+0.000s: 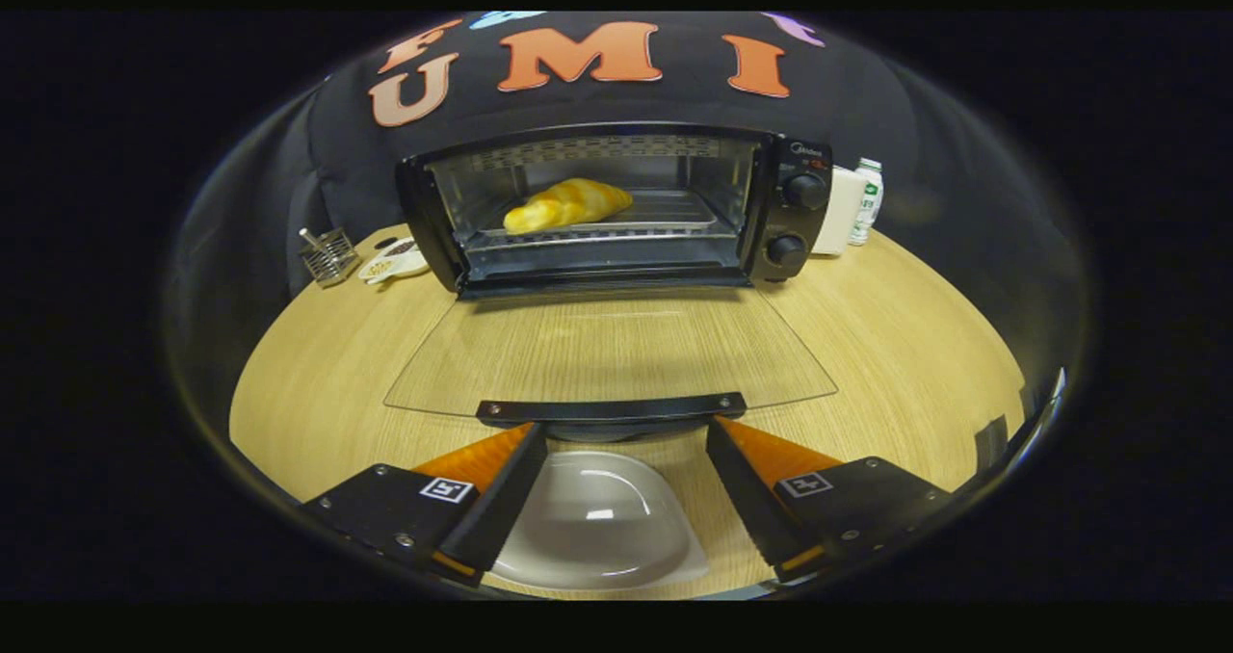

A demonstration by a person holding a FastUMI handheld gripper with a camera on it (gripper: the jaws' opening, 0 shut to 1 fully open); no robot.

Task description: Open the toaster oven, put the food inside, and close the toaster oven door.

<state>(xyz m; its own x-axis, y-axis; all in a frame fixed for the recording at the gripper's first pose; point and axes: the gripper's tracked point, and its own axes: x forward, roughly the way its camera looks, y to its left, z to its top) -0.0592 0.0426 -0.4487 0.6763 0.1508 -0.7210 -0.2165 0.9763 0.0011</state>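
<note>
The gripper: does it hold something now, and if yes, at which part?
Nothing is held. The gripper is open, its fingers apart just before the black handle of the lowered glass oven door, with a white plate lying between them below.

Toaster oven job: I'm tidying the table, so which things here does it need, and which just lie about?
Needed:
toaster oven, door open flat
door handle, just ahead of the open gripper
bread on the rack inside

Lying about:
white plate between the fingers
wire basket
small dish
bottle
</note>
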